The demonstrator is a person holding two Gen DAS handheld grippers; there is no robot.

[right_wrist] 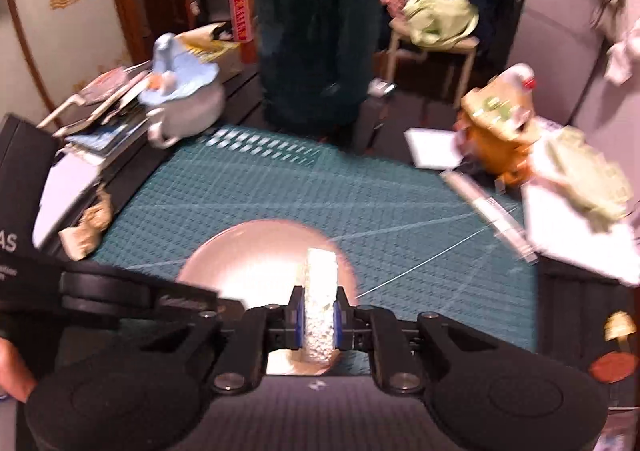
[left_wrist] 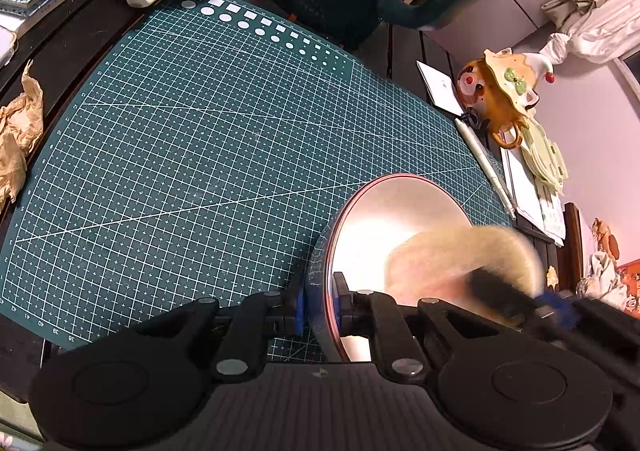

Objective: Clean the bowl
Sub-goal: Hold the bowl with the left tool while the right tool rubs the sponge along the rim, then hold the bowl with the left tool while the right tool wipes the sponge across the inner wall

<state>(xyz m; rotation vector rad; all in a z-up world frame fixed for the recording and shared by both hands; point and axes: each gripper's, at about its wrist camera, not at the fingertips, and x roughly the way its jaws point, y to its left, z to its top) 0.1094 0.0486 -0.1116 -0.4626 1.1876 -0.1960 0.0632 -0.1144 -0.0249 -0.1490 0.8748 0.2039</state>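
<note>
1. The bowl (left_wrist: 396,227) sits tilted at the near right corner of the green mat (left_wrist: 192,155), its rim pinched between the jaws of your left gripper (left_wrist: 320,307).
2. Your right gripper (right_wrist: 318,315) is clamped on a white sponge (right_wrist: 320,291), whose far end reaches into the bowl's hollow.
3. This looks like the wiping step, mid-stroke: the sponge blurs across the bowl's right side in the left view.
4. Next, I judge, you should sweep the sponge round the whole inside while the left grip holds the bowl steady.
5. Both grippers point steeply down towards the mat, the right one crossing in from the right.
</note>
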